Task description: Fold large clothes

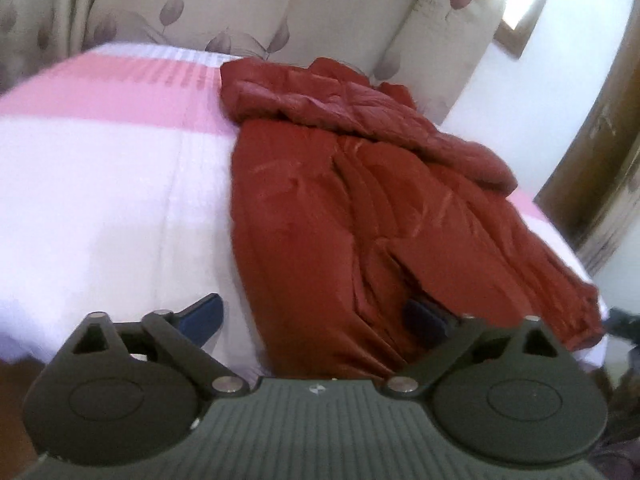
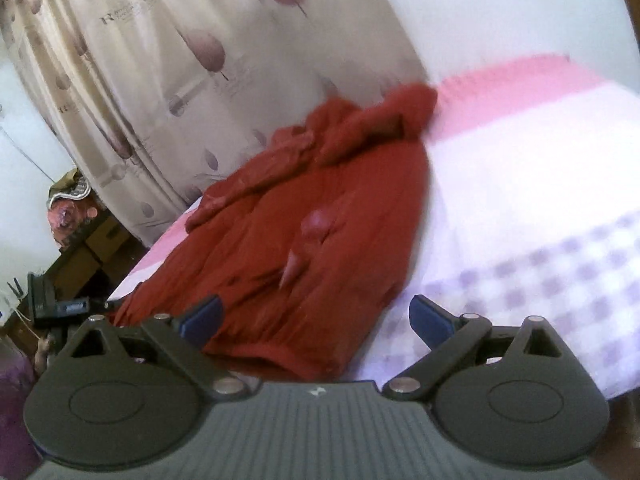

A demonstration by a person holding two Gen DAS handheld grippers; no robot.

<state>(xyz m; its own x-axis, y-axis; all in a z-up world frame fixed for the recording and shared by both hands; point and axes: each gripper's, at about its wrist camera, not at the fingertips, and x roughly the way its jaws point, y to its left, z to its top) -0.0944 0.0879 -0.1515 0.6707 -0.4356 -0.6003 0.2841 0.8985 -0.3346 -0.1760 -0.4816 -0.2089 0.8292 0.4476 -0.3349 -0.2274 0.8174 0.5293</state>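
One red jacket [image 1: 360, 184] on bed [image 1: 100, 184], long axis running away from me toward curtain [image 1: 180, 12], hem nearest, sleeve folded across far end
My left gripper [image 1: 316, 316]: jaws spread wide, holding nothing, at hem's left half
My right gripper [image 2: 316, 316]: jaws likewise wide, empty, at same hem from other side
Both equally near; nothing between tools and hem
Clutter on floor beside bed [image 2: 68, 240], well clear

Rust-red jacket [image 1: 320, 208] on a bedspread [image 1: 112, 184] that's white with pink bands and lilac checks, and beige curtains [image 2: 168, 92] with mauve leaf prints behind.
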